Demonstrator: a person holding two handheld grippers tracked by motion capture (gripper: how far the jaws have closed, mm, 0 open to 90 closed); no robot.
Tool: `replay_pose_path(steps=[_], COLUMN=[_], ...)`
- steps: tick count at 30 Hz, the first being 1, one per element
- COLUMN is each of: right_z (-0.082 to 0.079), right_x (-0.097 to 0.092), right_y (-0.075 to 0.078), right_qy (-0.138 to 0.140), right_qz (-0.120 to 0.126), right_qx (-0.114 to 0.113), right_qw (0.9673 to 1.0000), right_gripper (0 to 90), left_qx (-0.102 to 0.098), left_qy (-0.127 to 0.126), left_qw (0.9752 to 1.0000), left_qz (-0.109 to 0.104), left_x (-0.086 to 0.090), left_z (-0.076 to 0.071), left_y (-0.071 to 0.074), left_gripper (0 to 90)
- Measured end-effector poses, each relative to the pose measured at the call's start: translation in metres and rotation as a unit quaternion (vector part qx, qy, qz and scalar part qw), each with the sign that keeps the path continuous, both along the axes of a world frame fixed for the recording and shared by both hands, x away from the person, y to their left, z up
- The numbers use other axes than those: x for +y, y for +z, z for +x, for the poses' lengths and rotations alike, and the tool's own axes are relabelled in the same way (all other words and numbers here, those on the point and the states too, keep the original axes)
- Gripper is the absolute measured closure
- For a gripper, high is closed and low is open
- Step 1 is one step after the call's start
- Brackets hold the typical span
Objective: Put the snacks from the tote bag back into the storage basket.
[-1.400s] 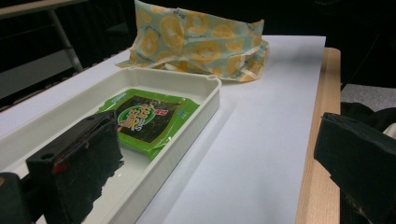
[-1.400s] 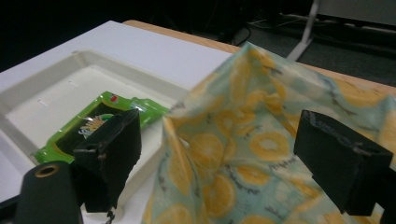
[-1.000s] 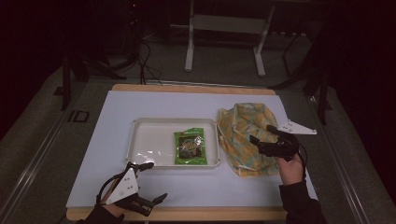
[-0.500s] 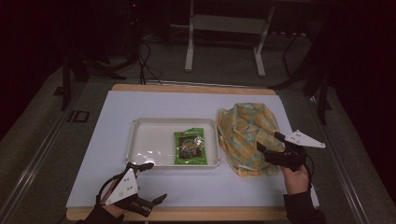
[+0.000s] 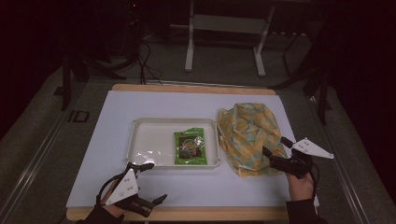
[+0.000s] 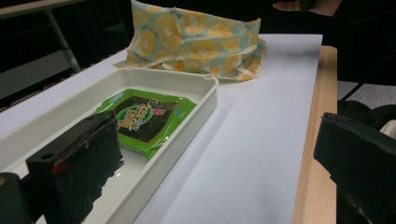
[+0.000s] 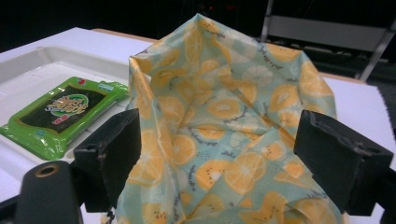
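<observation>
Yellow citrus-print cloth bag (image 5: 250, 137) lies crumpled on the tabletop beside the white plastic tray (image 5: 154, 140); the right claw (image 5: 276, 150), spread, has drawn back to its near edge, likely readying a pinch.

Your left hand (image 5: 109, 205) runs off the bottom edge of the high view, and your right sleeve is cut there too. In the left gripper view, the near end of the white tray (image 6: 196, 105) is hidden behind the black jaw, and the print on the green packet (image 6: 144, 116) is too small to read. The patterned bag (image 7: 224, 140) spills past the bottom edge of the right gripper view.
</observation>
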State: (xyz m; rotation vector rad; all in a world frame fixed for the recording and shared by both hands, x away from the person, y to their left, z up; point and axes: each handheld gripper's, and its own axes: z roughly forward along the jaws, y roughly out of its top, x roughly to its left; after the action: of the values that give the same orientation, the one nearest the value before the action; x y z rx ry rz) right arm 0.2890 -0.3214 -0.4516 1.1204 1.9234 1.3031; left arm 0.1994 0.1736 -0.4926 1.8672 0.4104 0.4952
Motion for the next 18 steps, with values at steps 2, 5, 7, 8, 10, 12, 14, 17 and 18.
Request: replay_pose_path(steps=[2,5,7,8,10,12,14,17,18], right_z=[-0.0018,-0.0042,-0.0061,-0.0068,-0.0088,-0.01,-0.0105,-0.0094,-0.0088], right_x=[-0.0013,-0.0043,-0.0058,-0.0063,-0.0064,-0.0068,-0.0071,-0.0076,-0.0079], right_y=[-0.0014,-0.0047,-0.0069,-0.0077,-0.008,-0.0073,-0.0064,-0.0072,-0.0078], right_qy=[-0.002,-0.005,-0.006,-0.009,-0.012,-0.015,-0.021,-0.024,-0.025], right_qz=[-0.003,-0.002,-0.002,-0.008,-0.013,-0.016,-0.023,-0.023,-0.025], right_qx=[-0.005,-0.008,-0.008,-0.013,-0.016,-0.023,-0.032,-0.029,-0.027], right_qw=[1.0,0.9999,0.9999,0.9998,0.9997,0.9995,0.999,0.999,0.999], right_gripper=[14.7,14.7,14.6,14.6,14.5,14.5,14.5,14.5,14.5], left_qx=[0.0,0.001,0.001,0.001,0.001,0.001,0.001,0.001,0.001], left_qy=[0.0,0.0,0.0,0.0,0.0,-0.001,-0.002,-0.002,-0.002], left_qw=[1.0,1.0,1.0,1.0,1.0,1.0,1.0,1.0,1.0], left_qz=[0.0,0.0,-0.001,-0.001,-0.001,-0.001,-0.001,-0.001,-0.002], left_x=[-0.0001,0.0,0.0,0.0,-0.0001,-0.0002,0.0,0.0001,0.0001], left_z=[0.0,-0.0001,0.0,0.0001,0.0,-0.0002,-0.0004,-0.0003,-0.0004], left_y=[0.0,0.0,0.0,-0.0001,-0.0001,-0.0001,0.0,0.0,0.0001], left_gripper=[1.2,1.2,1.2,1.2,1.2,1.2,1.2,1.2,1.2])
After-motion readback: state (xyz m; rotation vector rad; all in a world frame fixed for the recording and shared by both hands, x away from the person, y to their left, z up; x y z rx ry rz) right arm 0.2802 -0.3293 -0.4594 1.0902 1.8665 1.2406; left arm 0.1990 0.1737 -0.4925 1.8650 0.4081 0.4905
